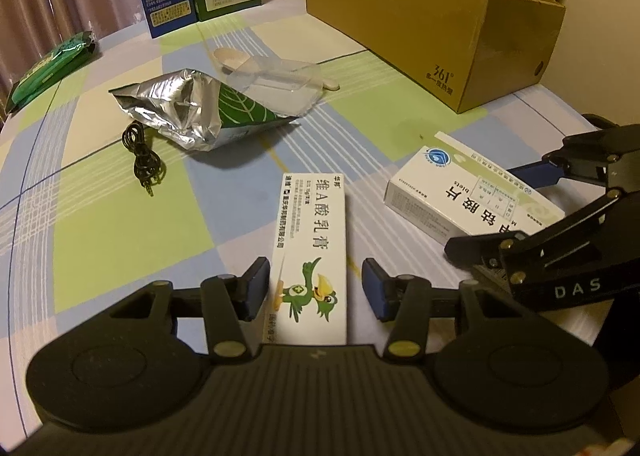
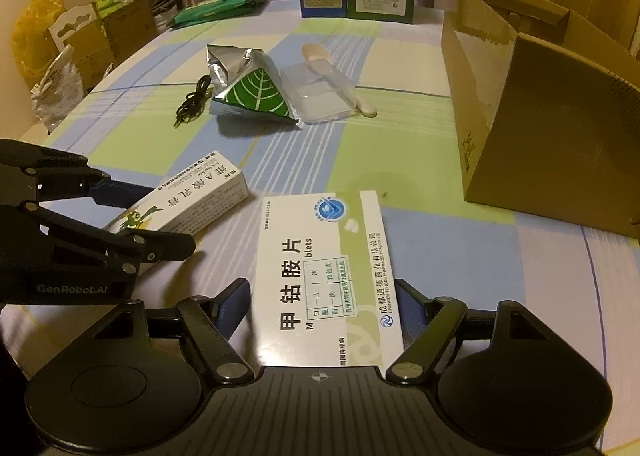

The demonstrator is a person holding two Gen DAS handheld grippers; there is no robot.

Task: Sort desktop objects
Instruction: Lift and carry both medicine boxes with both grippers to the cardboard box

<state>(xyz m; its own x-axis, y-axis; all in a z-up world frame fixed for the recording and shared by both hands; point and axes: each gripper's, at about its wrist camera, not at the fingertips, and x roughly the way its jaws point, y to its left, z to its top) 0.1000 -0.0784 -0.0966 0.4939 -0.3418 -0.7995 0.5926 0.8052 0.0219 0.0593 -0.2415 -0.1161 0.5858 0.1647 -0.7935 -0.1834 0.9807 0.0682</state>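
Two medicine boxes lay on the checked surface (image 1: 120, 215), one between each pair of my tongs. My left tongs (image 1: 315, 288) straddled the narrow white carton with the green bird (image 1: 310, 256); the left blue pad sat right against its side, the right pad stood a little clear, so they were released around it, not clenched. My right tongs (image 2: 323, 306) framed the wider white tablet box (image 2: 324, 276), both pads just beside its edges, and I could not tell whether they pressed on it. Farther back lay a crumpled foil bag with a green leaf print (image 1: 208, 111), a coiled black audio cable (image 1: 144, 159) beside it, and a clear plastic tray (image 1: 280, 83) resting over a wooden spoon (image 1: 228, 57). An open cardboard box (image 1: 432, 23) stood at the right.
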